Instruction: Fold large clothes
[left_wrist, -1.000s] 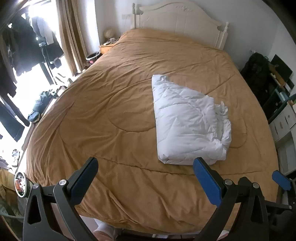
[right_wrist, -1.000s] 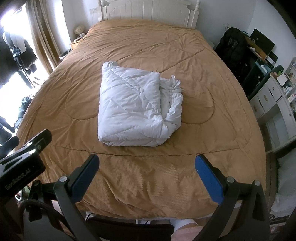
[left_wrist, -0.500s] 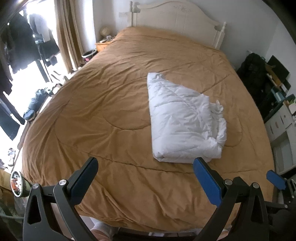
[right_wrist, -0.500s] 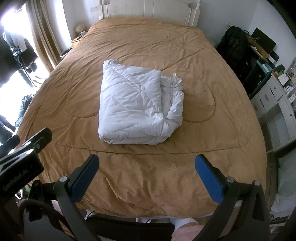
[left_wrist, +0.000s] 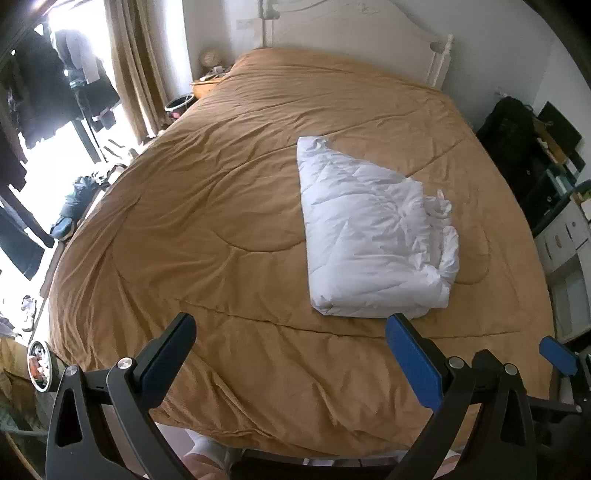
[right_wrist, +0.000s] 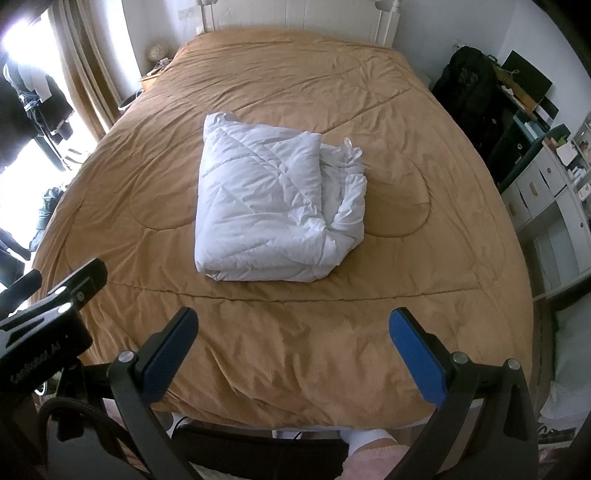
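While white quilt (right_wrist: 273, 206) lies folded, claws gape empty.

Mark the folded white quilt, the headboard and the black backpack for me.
white quilt (right_wrist: 258, 206): right wrist view, on its smooth folded top.
headboard (left_wrist: 351, 26): left wrist view, on the white panel above the bed.
black backpack (right_wrist: 465, 81): right wrist view, on its front, right of the bed.

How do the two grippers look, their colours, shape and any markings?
Both are black frames with two long fingers, blue pads on the inner faces and silver screws at the joints: left gripper, right gripper. In the right wrist view, the left gripper's body bears pale lettering, and a black cable loops below it.
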